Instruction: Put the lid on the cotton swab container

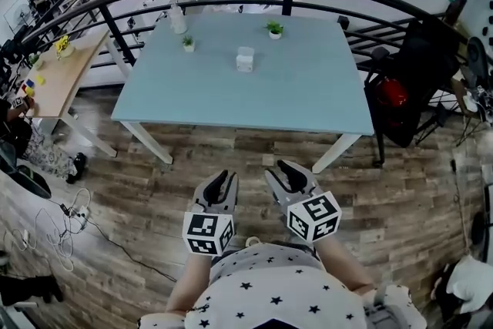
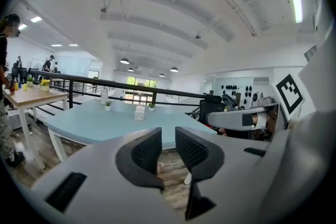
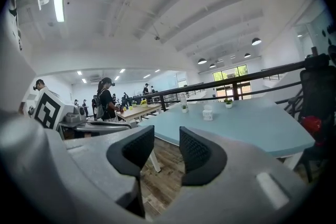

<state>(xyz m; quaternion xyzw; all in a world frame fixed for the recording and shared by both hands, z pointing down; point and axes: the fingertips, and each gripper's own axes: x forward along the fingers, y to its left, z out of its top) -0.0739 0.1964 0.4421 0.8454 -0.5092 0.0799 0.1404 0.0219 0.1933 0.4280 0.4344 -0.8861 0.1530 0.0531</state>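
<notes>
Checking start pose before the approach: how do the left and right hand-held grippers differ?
Left hand-held gripper: jaws only a narrow gap apart. Right hand-held gripper: gap plainly wider. In the head view, the right sits slightly nearer the table than the left. Shared: both open and empty, held over the floor, well short of the container.

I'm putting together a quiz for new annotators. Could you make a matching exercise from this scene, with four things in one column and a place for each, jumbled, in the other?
Things:
1. cotton swab container
2. left gripper
3. wooden table
4. red object

Places:
A. left of the blue table
B. over the wood floor, short of the blue table
C. near the middle of the blue table
D. right of the blue table, by the dark chair

Pairs: 1-C, 2-B, 3-A, 4-D
</notes>
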